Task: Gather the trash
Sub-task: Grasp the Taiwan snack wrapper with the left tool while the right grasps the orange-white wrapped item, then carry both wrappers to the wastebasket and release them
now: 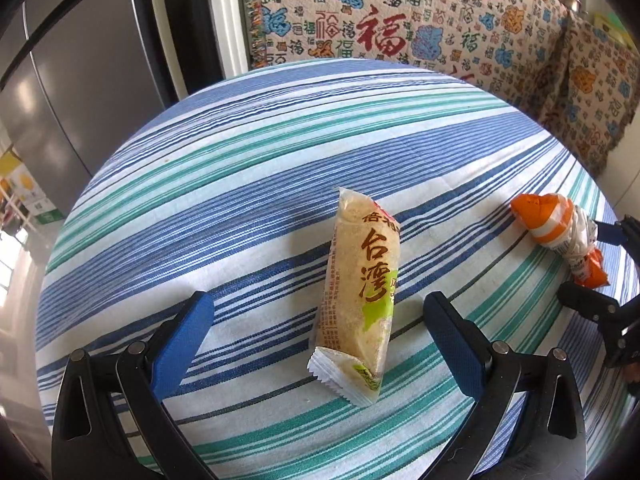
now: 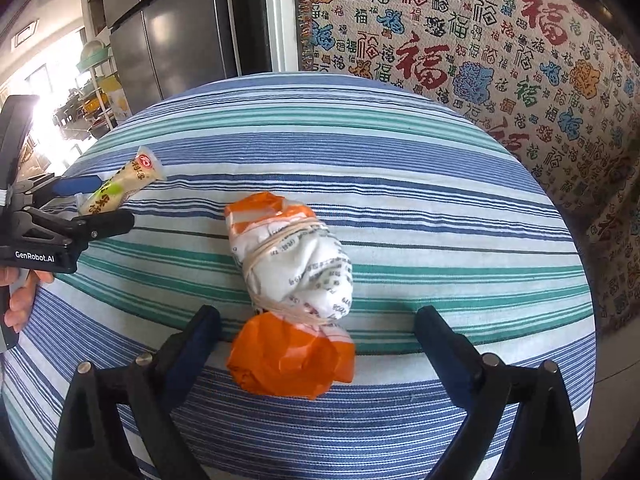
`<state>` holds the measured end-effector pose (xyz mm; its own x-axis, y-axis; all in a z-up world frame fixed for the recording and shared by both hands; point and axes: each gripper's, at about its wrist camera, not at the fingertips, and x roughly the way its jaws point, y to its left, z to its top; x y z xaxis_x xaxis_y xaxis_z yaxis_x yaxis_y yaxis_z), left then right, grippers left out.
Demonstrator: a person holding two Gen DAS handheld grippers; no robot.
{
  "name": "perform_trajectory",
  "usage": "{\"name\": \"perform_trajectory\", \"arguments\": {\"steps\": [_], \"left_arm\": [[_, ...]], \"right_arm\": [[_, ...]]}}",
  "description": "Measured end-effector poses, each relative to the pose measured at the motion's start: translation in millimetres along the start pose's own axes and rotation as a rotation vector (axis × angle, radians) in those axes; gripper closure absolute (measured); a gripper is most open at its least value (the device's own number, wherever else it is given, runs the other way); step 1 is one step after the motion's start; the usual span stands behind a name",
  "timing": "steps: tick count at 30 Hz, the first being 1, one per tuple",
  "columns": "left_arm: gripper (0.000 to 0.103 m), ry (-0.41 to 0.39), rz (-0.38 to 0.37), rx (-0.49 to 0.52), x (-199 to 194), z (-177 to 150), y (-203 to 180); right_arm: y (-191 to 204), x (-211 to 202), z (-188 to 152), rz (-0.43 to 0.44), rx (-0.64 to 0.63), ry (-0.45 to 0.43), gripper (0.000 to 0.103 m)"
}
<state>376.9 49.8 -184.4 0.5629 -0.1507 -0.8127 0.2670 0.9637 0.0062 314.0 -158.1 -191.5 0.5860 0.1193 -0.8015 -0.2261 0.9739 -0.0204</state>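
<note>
The left gripper (image 1: 316, 312) is hovering released, its blue pads spread wide on either side of a snack packet (image 1: 358, 300) that is lying flat on the striped tablecloth (image 1: 240, 168) covering the worktop. The packet is sitting between the two fingers, nearer the right-hand one, and touching neither (its crimped end is pointing back toward the gripper). Off to this gripper's right, well apart from the packet, an orange and white bundle (image 1: 560, 228) is lying near the cloth's edge.

The right gripper (image 2: 318, 320) is also standing released, fingers wide apart, with that same bundle (image 2: 292, 292), a crumpled bag bound with rubber bands, lying between them just ahead, touching neither pad. To this gripper's left, the other gripper is reaching in around the packet. Beyond both, a patterned sofa cover (image 2: 480, 60) is filling the background.
</note>
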Motion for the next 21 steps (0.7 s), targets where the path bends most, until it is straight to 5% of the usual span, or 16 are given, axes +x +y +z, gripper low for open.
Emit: {"name": "perform_trajectory", "arguments": {"steps": [9,11,12,13,16,21], "left_arm": [[0.002,0.009,-0.033,0.016,0,1,-3],[0.016,-0.003,-0.077,0.026,-3,3,-7],[0.021,-0.005,-0.081,0.040,-4,4,-11],[0.035,-0.005,-0.077,0.056,-5,4,-15],[0.083,-0.020,-0.078,0.080,-10,2,-21],[0.085,-0.046,-0.111,0.065,-21,3,-22]], "right_arm": [[7,-7,12,0.047,-0.072,0.016,0.004],[11,-9,19,0.067,-0.090,0.008,0.007],[13,-8,23,0.101,-0.094,0.022,0.030],[13,-6,24,0.121,-0.094,0.046,0.064],[12,-3,26,0.122,-0.095,0.098,0.066],[-1,-32,14,0.104,-0.066,0.063,0.066]]}}
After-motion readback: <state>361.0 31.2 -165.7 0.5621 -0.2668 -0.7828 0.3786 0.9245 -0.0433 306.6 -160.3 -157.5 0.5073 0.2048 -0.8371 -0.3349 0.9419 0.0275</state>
